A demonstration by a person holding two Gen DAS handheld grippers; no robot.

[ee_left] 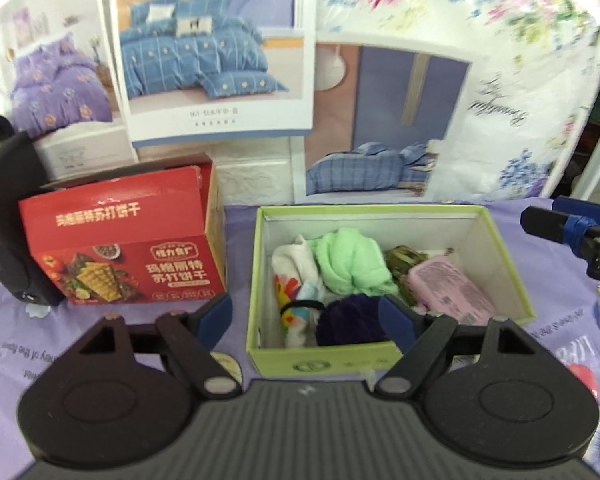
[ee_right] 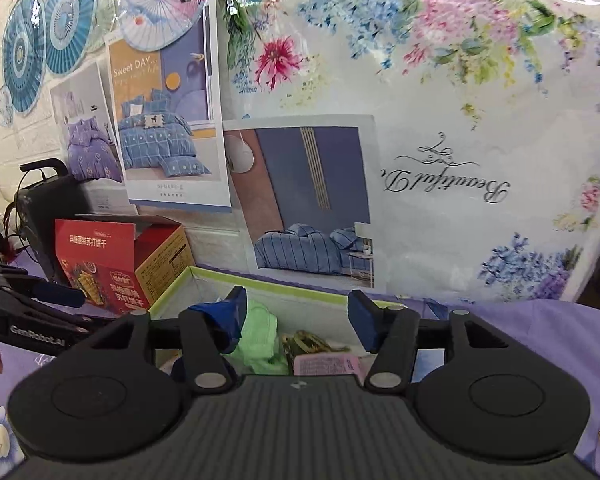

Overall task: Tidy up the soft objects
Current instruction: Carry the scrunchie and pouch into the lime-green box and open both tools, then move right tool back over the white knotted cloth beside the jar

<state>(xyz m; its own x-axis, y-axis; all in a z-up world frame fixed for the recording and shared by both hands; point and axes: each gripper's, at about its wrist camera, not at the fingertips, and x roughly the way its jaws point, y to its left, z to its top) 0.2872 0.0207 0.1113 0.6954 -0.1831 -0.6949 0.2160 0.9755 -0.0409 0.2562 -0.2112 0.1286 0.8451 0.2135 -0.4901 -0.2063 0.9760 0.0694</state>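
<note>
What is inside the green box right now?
The green box holds a light green cloth, a white printed cloth, a dark purple fluffy item, a pink packet and a camouflage-patterned piece. Anything beneath them is hidden.

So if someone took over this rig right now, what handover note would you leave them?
Left gripper: open, empty, hovering at the near edge of the green box.
Right gripper: open over the box, nothing gripped.
In the box: green cloth, white printed cloth, dark purple pompom, pink packet, camouflage item.
The red biscuit carton stands beside it.
Left: no loose soft items visible on the tablecloth; confirm outside the views.
</note>
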